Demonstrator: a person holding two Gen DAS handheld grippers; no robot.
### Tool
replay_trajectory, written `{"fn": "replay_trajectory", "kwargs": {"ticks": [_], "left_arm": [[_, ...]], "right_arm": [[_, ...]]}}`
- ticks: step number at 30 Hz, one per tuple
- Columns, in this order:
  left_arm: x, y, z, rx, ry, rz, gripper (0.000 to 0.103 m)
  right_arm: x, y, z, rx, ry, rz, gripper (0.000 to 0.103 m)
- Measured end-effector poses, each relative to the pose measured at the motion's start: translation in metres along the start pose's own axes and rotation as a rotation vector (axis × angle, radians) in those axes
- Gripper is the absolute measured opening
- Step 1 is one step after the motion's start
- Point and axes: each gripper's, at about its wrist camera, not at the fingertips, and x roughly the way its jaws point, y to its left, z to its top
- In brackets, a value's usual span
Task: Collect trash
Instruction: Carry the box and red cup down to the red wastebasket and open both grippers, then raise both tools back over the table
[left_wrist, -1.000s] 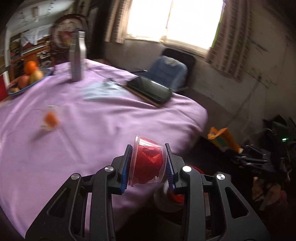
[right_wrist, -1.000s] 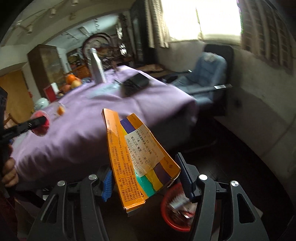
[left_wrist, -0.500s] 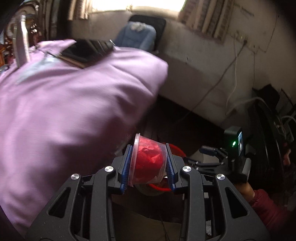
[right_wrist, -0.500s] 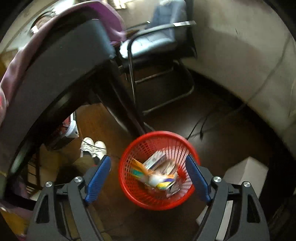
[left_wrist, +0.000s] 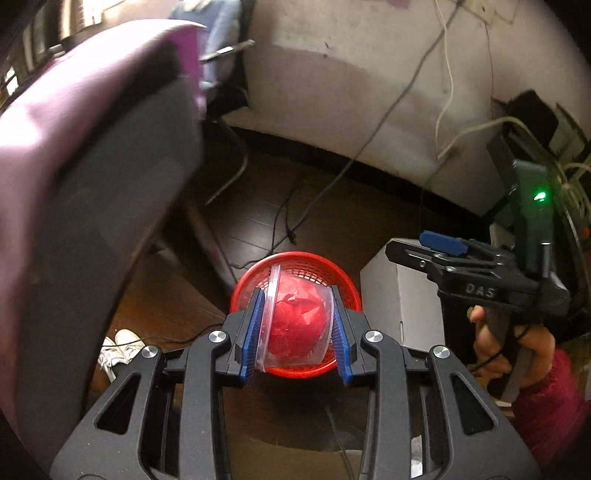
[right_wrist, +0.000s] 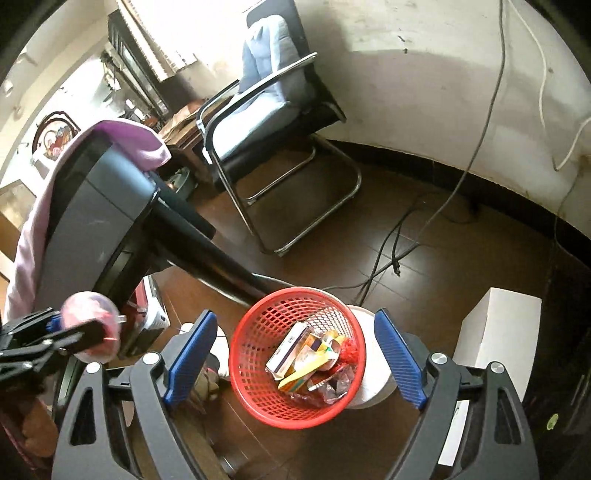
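Observation:
My left gripper (left_wrist: 297, 334) is shut on a clear plastic cup stuffed with red wrapping (left_wrist: 295, 325), held above the red mesh trash basket (left_wrist: 325, 266). That cup also shows at the left of the right wrist view (right_wrist: 92, 325). My right gripper (right_wrist: 295, 354) is open and empty, its blue pads either side of the basket (right_wrist: 258, 384) below. The basket holds an orange carton (right_wrist: 306, 373), a small box and other wrappers. The right gripper also shows at the right of the left wrist view (left_wrist: 436, 243).
The table with a purple cloth (right_wrist: 122, 136) stands to the left; its dark leg (right_wrist: 207, 258) slopes down to the basket. A blue office chair (right_wrist: 266, 110) is behind. A white box (right_wrist: 498, 332) stands right of the basket. Cables (right_wrist: 399, 251) lie on the brown floor.
My right gripper let go of the orange carton, which now lies in the basket. My left gripper swung from the tabletop down over the basket with the cup still held.

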Motion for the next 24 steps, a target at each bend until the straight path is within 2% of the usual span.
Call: {"fn": "replay_trajectory", "kwargs": {"ticks": [1,2,3,4,8,12,18,24], "left_arm": [[0.005,-0.004,0.004,0.009,0.007,0.006,0.052],[0.008,-0.007,0.007,0.011,0.007,0.016,0.061],[0.009,-0.009,0.012,0.013,-0.001,0.03,0.077],[0.008,-0.011,0.014,0.017,-0.015,0.041,0.084],[-0.004,-0.016,0.012,0.043,-0.056,0.091,0.089],[-0.01,-0.007,0.007,0.012,-0.061,0.099,0.089],[-0.025,0.002,0.001,-0.019,-0.086,0.12,0.091],[-0.056,0.014,-0.008,-0.043,-0.148,0.134,0.092]], "right_arm": [[0.0,-0.002,0.0,0.002,0.0,0.001,0.085],[-0.001,-0.003,0.0,0.003,0.0,0.0,0.085],[-0.002,-0.003,0.0,0.004,-0.001,0.0,0.085],[-0.003,-0.004,0.0,0.004,-0.004,-0.002,0.085],[-0.006,-0.005,0.001,0.017,-0.013,0.004,0.085],[-0.011,-0.001,0.001,0.02,-0.014,0.015,0.085],[-0.026,0.02,0.003,-0.019,-0.036,0.023,0.085],[-0.051,0.051,0.007,-0.083,-0.076,0.033,0.086]]}}
